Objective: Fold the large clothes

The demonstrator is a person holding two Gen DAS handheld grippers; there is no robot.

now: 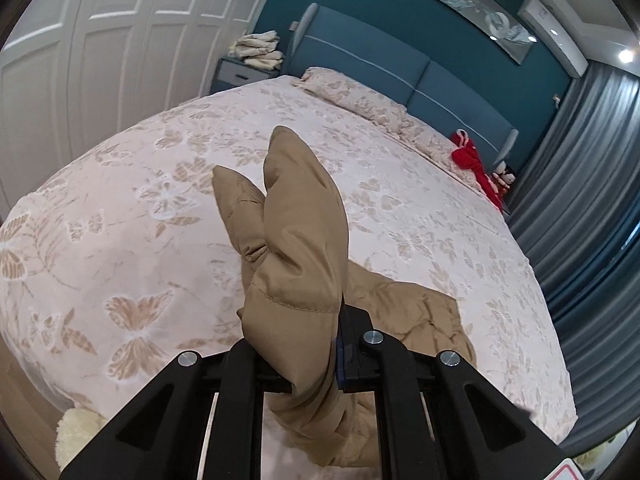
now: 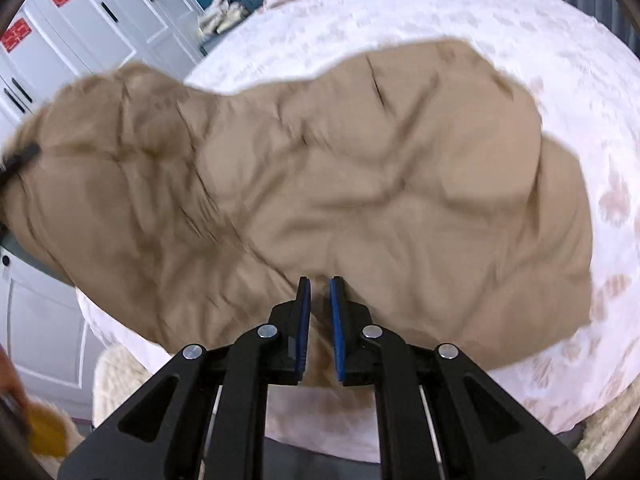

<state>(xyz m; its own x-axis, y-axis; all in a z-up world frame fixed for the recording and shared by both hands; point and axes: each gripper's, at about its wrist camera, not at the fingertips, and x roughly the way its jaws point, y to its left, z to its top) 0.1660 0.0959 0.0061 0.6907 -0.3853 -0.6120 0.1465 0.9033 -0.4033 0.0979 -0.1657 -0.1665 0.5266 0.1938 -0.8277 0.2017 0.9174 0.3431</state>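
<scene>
A tan padded jacket [image 2: 360, 184] lies spread and rumpled on the bed, blurred in the right wrist view. My left gripper [image 1: 308, 340] is shut on a bunched fold of the jacket [image 1: 296, 248], which sticks up between its fingers above the bed; more of the jacket trails down to the right. My right gripper [image 2: 319, 312] hangs just above the jacket's near edge with a narrow gap between its blue pads [image 2: 304, 320], and nothing sits between them. The left gripper's dark tip [image 2: 18, 160] shows at the jacket's far left end.
The bed [image 1: 120, 240] has a pale butterfly-print cover and pillows at a blue headboard [image 1: 360, 56]. A red garment [image 1: 474, 164] lies at the far right of the bed. White wardrobe doors [image 1: 100, 40] stand left, grey curtains [image 1: 580, 184] right. A fluffy cream rug [image 2: 116, 384] lies by the bed.
</scene>
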